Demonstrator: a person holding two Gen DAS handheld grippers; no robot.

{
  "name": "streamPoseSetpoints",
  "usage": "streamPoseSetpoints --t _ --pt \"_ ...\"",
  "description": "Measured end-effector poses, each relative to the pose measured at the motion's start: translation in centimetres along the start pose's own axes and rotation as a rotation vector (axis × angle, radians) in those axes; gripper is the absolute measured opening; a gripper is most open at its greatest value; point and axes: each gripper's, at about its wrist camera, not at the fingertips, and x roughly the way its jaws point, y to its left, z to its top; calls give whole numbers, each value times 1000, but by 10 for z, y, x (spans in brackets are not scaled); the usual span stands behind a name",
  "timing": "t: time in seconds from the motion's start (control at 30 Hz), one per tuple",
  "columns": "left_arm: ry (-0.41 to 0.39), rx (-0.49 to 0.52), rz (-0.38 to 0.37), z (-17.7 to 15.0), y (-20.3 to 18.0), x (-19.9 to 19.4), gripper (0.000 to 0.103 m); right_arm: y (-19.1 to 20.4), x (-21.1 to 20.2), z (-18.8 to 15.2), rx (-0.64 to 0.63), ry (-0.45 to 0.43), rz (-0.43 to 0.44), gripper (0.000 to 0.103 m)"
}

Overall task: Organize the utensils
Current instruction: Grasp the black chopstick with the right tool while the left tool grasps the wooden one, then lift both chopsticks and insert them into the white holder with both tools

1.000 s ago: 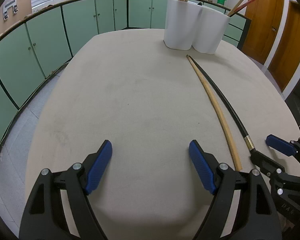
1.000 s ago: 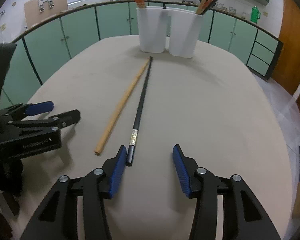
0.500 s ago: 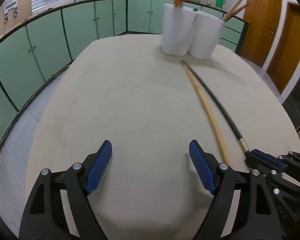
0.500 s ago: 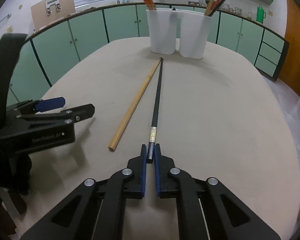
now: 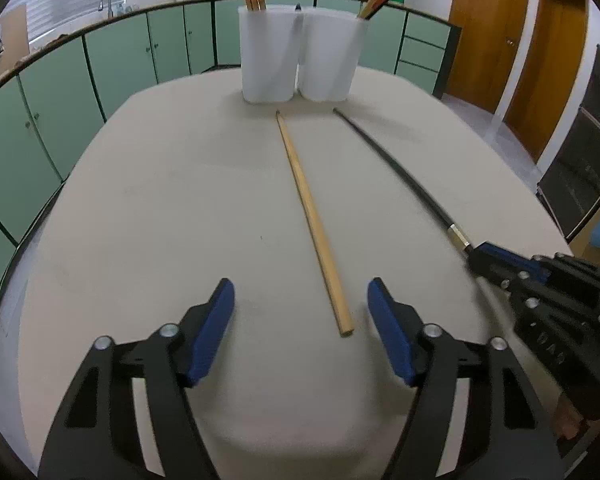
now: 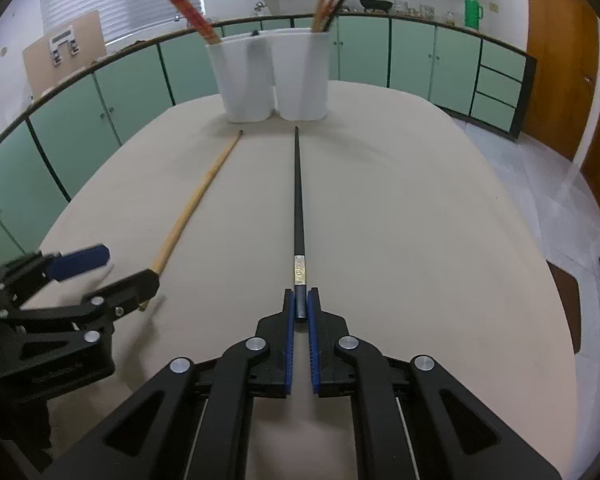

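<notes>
Chopsticks, two loose on the counter (image 5: 140,208), both lying lengthwise toward the white holder (image 5: 300,52) at the far end. Wooden chopstick (image 5: 312,216) is leftmost: butt end near, tip pointing away at the holder's left cup, long axis nearly in line with the left gripper (image 5: 300,320). That butt end sits between the left gripper's blue pads but off-centre, closer to the pad on the right; jaws are closing, fairly wide, not touching wood yet. Left hand is clearly the nearer one for this stick.

Black chopstick (image 6: 298,200) lies to the right, roughly parallel, well apart from the wooden one, tip pointing at the holder's right cup. Right gripper (image 6: 300,308) is clamped narrow on its near butt end, just behind the gold band, stick running straight out along the gripper's own line.

Holder already has red sticks (image 6: 190,14) in the left cup and mixed ones in the right. Likely next: left pinches the wooden butt, then both lift.
</notes>
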Motion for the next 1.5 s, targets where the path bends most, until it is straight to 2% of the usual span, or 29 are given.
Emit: streamPoseSetpoints --t 0.23,0.3,0.57,0.73,1.13,1.5 --pt "-6 -25 38 0 -2 5 49 -2 5 0 9 12 8 6" --pt "-10 -30 36 1 -3 3 37 1 6 1 -1 15 -5 6" --pt "-12 -25 18 3 -9 3 7 5 5 -1 -26 17 -29 6" --pt "-14 -30 19 3 -7 4 6 6 4 -1 -34 17 -38 7" --pt "-41 -48 7 5 -2 -13 6 -1 -5 1 12 -11 9 6" --pt "-192 -26 7 34 1 -74 6 0 -46 29 -21 -126 21 6"
